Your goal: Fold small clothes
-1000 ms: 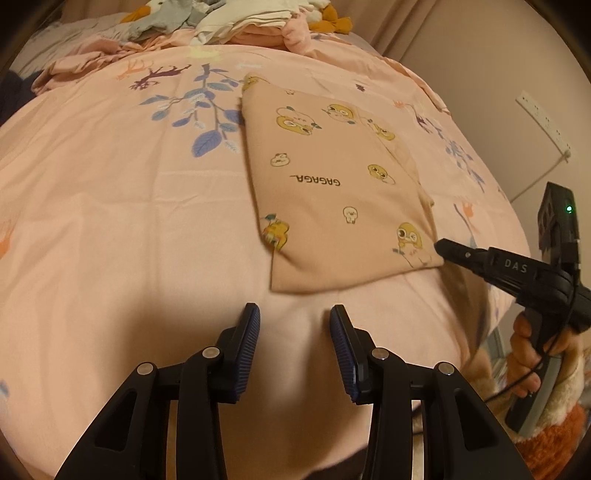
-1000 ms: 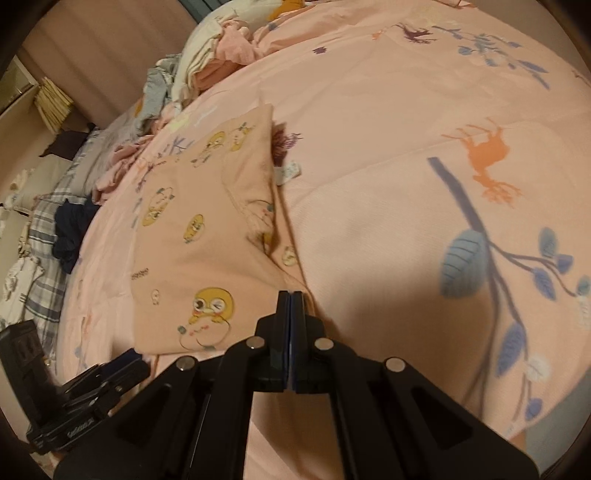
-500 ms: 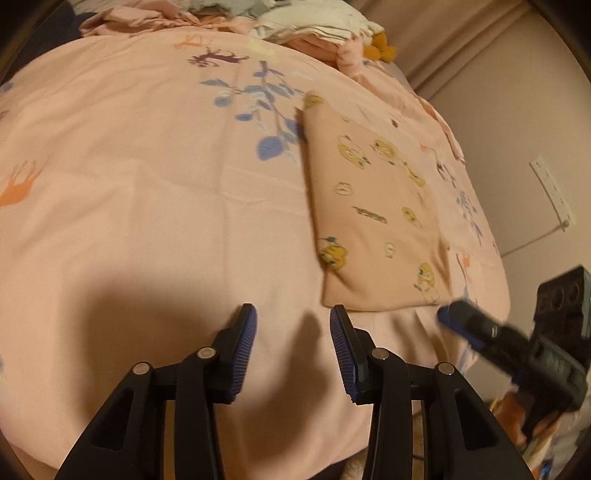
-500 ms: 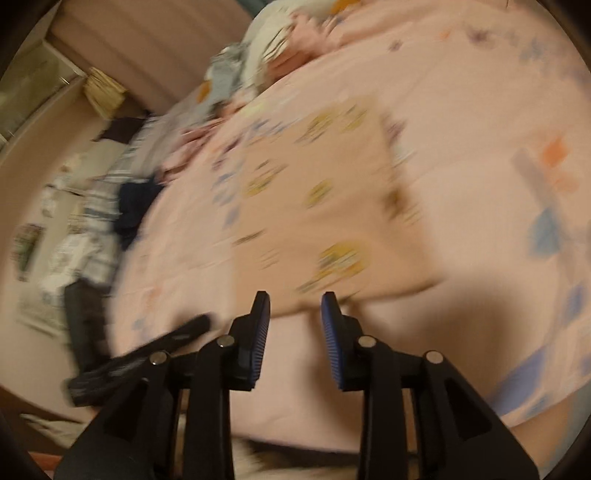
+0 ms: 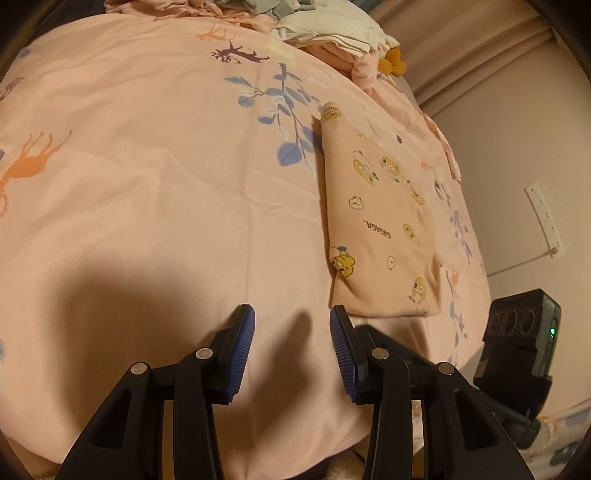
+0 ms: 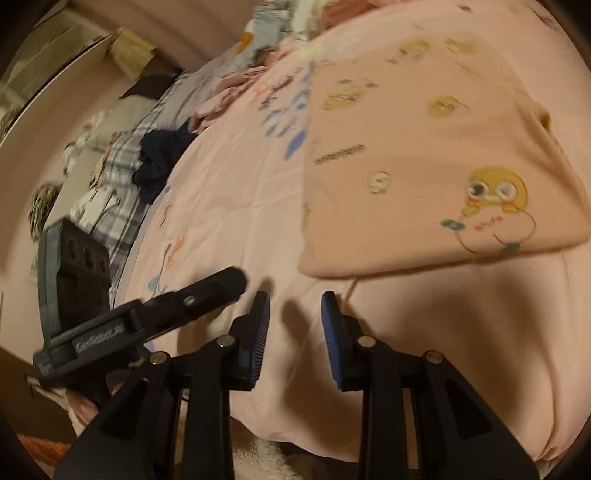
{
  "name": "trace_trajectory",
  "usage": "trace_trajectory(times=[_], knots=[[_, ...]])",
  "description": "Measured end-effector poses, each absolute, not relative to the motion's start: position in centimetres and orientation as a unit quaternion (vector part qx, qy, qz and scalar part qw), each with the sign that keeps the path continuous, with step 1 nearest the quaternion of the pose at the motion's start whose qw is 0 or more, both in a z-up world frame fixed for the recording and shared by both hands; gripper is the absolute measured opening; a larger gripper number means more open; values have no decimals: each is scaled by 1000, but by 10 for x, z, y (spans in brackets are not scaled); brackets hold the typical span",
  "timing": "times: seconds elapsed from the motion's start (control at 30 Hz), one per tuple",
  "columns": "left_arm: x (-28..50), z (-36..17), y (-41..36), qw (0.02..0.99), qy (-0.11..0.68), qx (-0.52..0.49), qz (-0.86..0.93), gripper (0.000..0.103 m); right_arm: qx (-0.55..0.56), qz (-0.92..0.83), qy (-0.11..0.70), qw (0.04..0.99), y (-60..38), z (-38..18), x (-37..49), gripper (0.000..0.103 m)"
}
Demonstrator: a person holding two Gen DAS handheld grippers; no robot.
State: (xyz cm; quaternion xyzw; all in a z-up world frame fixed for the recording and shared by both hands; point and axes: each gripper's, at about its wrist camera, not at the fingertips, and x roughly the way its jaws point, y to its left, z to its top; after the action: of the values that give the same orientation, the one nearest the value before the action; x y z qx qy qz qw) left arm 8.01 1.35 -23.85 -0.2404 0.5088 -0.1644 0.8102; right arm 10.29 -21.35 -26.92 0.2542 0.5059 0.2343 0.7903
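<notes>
Folded garment (image 5: 380,221) is laid flat on the bed (image 5: 147,184) — peach knit, folded to a neat rectangle, edges straight, top face smooth. Print: yellow cartoon chick-like figures, small white faces, one line of dark lettering across the middle. In the right wrist view the garment (image 6: 424,155) is blurred; a large yellow figure is seen at its near corner, and a slight fold bump on its right edge. A thin thread or seam line is seen below its near edge, running toward the right tongs.

Left tongs (image 5: 291,343) are spread, nothing between the blue ribbed pads, held above bare bedspread. The garment sits ahead and to the right of them, its near-left corner just beyond the right pad; contact is not seen.

Right tongs (image 6: 293,334) are spread too — jaws have just been opening, nothing between them. The garment lies ahead and to the right, near edge just beyond the pad tips, not touched. The left tongs' black body (image 6: 147,317) is seen immediately to their left.

Bedspread is pink with blue leaf sprigs and orange and purple deer shapes. A pile of unfolded clothes (image 5: 325,33) is seen far ahead of the left tongs at the bed's far edge. A wall socket strip (image 5: 546,218) is seen well to the right.
</notes>
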Motion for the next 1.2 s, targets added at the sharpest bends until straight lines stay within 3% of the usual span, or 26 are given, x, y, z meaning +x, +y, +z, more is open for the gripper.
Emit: trace_trajectory(times=[0.47,0.53,0.93,1.2], knots=[[81,-239,17,807,512,-244,-165,41,204,211,463,837,-190,-264,111,27],[81,-239,18,804,514,-248,-165,41,148,192,470,849,-182,-267,112,8],[84,-241,23,799,519,-258,-161,41,63,300,484,820,-186,-260,104,1],[86,-236,18,801,519,-248,-165,41,114,315,504,796,-197,-265,99,4]])
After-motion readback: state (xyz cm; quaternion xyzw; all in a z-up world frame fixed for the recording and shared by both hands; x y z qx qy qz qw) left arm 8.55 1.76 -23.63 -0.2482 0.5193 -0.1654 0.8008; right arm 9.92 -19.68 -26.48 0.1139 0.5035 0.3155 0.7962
